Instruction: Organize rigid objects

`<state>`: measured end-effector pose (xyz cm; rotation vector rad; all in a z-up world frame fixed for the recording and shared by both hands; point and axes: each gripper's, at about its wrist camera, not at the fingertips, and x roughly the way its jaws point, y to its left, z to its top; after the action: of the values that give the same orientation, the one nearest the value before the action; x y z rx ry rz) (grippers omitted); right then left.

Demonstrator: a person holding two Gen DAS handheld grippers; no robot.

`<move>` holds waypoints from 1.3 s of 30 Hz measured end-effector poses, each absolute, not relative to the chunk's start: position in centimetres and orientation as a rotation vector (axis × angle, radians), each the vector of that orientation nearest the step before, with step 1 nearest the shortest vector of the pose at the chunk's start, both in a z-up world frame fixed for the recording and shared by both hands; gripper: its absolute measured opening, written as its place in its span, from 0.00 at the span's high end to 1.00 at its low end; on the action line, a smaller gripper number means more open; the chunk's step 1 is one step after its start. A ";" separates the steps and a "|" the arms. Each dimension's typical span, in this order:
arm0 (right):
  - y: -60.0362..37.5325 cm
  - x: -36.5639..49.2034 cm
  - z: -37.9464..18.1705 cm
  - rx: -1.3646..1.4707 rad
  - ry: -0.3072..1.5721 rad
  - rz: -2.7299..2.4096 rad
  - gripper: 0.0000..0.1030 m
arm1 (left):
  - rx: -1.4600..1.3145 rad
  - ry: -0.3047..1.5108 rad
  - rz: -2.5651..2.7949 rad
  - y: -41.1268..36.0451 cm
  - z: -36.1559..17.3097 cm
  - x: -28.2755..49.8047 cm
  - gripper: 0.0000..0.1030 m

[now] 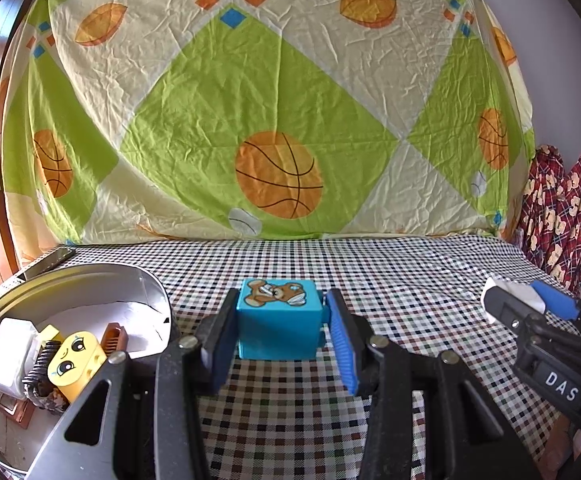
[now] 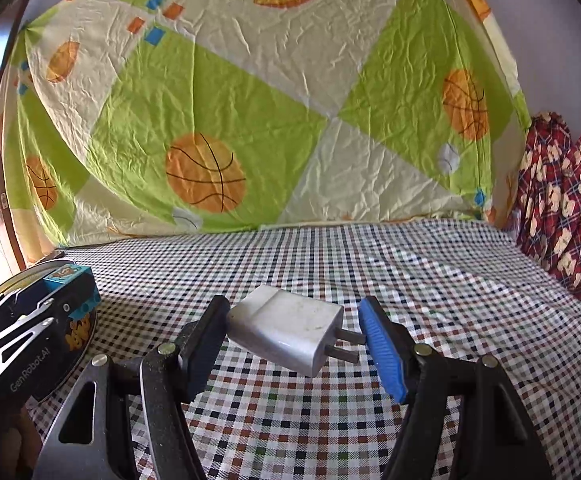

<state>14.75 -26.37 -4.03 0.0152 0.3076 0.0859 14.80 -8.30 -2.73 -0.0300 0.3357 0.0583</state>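
A blue toy block with a bear picture sits between the fingers of my left gripper; both pads touch its sides, so the gripper is shut on it, just right of the round metal tin. The block also shows in the right wrist view. A white plug charger lies between the fingers of my right gripper; the left pad touches it and the prongs touch the right pad. In the left wrist view the right gripper holds the charger at the far right.
The tin holds a yellow face block, a white box, a dark comb and a brown piece. A phone lies behind the tin. A checkered cloth covers the table; a basketball sheet hangs behind, red bags at right.
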 end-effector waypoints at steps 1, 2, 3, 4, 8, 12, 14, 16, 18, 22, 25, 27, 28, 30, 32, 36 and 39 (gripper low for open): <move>-26.3 14.5 -4.0 0.015 0.295 0.087 0.33 | -0.030 0.335 0.059 -8.3 -2.7 14.8 0.59; -26.3 14.5 -3.9 0.016 0.290 0.091 0.33 | -0.029 0.335 0.059 -8.3 -2.7 14.7 0.59; -26.3 14.4 -3.9 0.017 0.290 0.093 0.33 | -0.030 0.334 0.058 -8.3 -2.7 14.7 0.59; -26.3 14.4 -3.9 0.021 0.290 0.090 0.33 | -0.030 0.334 0.058 -8.3 -2.7 14.7 0.59; -26.6 14.4 -3.7 0.039 0.287 0.089 0.33 | -0.028 0.326 0.061 -8.2 -2.6 14.3 0.59; -26.4 14.4 -3.8 0.045 0.287 0.103 0.33 | -0.021 0.324 0.060 -8.0 -2.6 14.0 0.59; -26.1 14.3 -3.8 0.044 0.286 0.114 0.33 | -0.019 0.327 0.059 -8.0 -2.6 13.9 0.59; -25.8 14.2 -3.8 0.042 0.287 0.122 0.33 | -0.020 0.327 0.058 -7.9 -2.6 13.7 0.59; -25.6 14.2 -3.9 0.041 0.287 0.125 0.33 | -0.020 0.328 0.056 -7.8 -2.6 13.6 0.59; -25.3 14.0 -3.9 0.043 0.285 0.133 0.33 | -0.020 0.327 0.056 -7.7 -2.6 13.5 0.59; -25.1 14.0 -3.9 0.047 0.283 0.145 0.33 | -0.022 0.324 0.058 -7.5 -2.6 13.2 0.59; -24.7 13.9 -3.9 0.046 0.286 0.157 0.33 | -0.023 0.325 0.060 -7.3 -2.6 13.0 0.59; -24.6 13.9 -4.0 0.044 0.285 0.162 0.33 | -0.025 0.324 0.061 -7.2 -2.6 13.0 0.59; -24.1 13.8 -4.0 0.039 0.283 0.176 0.33 | -0.026 0.321 0.063 -7.1 -2.7 12.7 0.59; -23.7 13.7 -4.0 0.035 0.280 0.185 0.33 | -0.026 0.319 0.064 -6.9 -2.7 12.5 0.59; -23.0 13.5 -4.0 0.034 0.276 0.201 0.33 | -0.031 0.315 0.071 -6.4 -2.7 12.1 0.59; -22.6 13.5 -4.0 0.030 0.276 0.211 0.33 | -0.037 0.316 0.078 -5.9 -2.7 11.9 0.59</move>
<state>13.47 -22.57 -4.00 0.0303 0.2762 0.2107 11.88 -5.93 -2.66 -0.0368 0.3164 0.0783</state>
